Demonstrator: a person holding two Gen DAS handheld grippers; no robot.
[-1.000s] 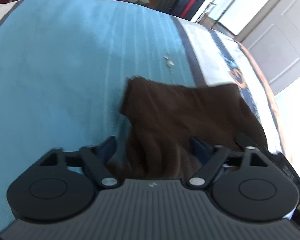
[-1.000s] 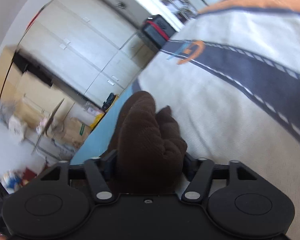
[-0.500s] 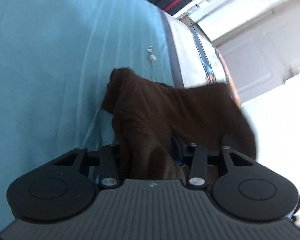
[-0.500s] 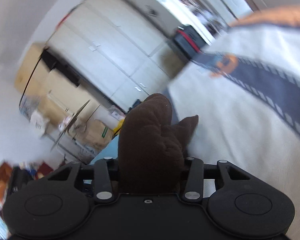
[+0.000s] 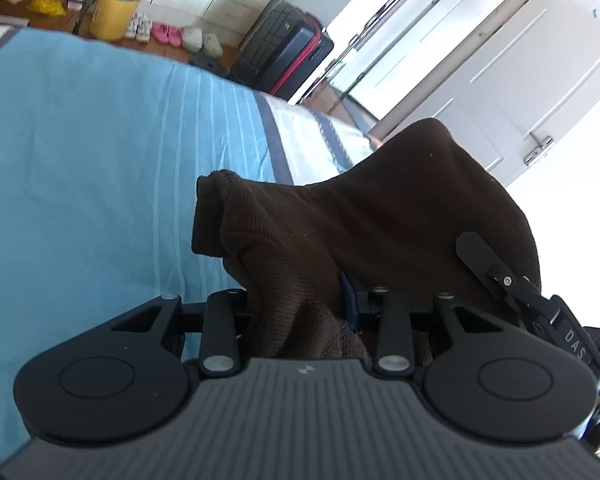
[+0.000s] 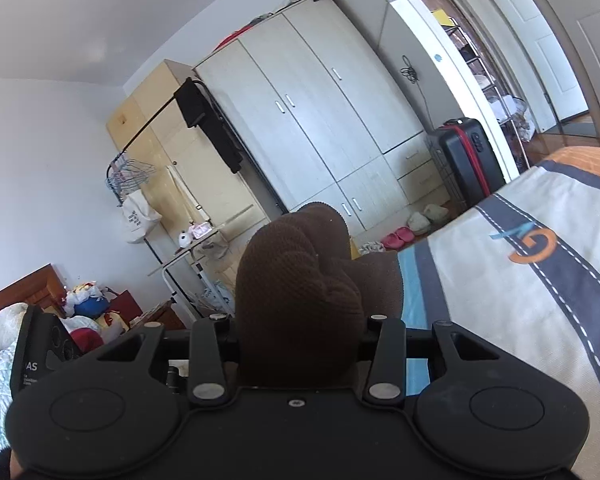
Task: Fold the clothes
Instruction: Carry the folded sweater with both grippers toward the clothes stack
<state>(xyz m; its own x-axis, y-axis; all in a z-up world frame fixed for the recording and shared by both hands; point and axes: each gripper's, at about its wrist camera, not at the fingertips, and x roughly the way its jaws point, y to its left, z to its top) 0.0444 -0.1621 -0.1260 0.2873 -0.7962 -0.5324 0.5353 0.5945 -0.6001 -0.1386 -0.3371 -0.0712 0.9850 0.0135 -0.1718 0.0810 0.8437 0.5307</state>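
A dark brown knitted garment (image 5: 372,216) hangs bunched above the blue striped bed cover (image 5: 80,160). In the left wrist view my left gripper (image 5: 300,304) is shut on one fold of it, and the cloth covers the fingertips. The garment drapes rightward to my right gripper (image 5: 500,276), whose black body shows at that edge. In the right wrist view my right gripper (image 6: 300,332) is shut on a thick wad of the same garment (image 6: 296,280), pointing nearly level across the room. The left gripper's body (image 6: 40,352) shows at the far left.
The bed's white, grey and orange end (image 6: 520,280) lies to the right. Beyond the bed stand a black and red suitcase (image 5: 288,56), a yellow bin (image 5: 114,12), shoes (image 5: 164,32), a pale wardrobe (image 6: 300,120) and a clothes rack (image 6: 148,152).
Both grippers have closed on the brown garment and lifted it off the bed. Both views have tipped upward, and the right one has rolled toward the wardrobe.
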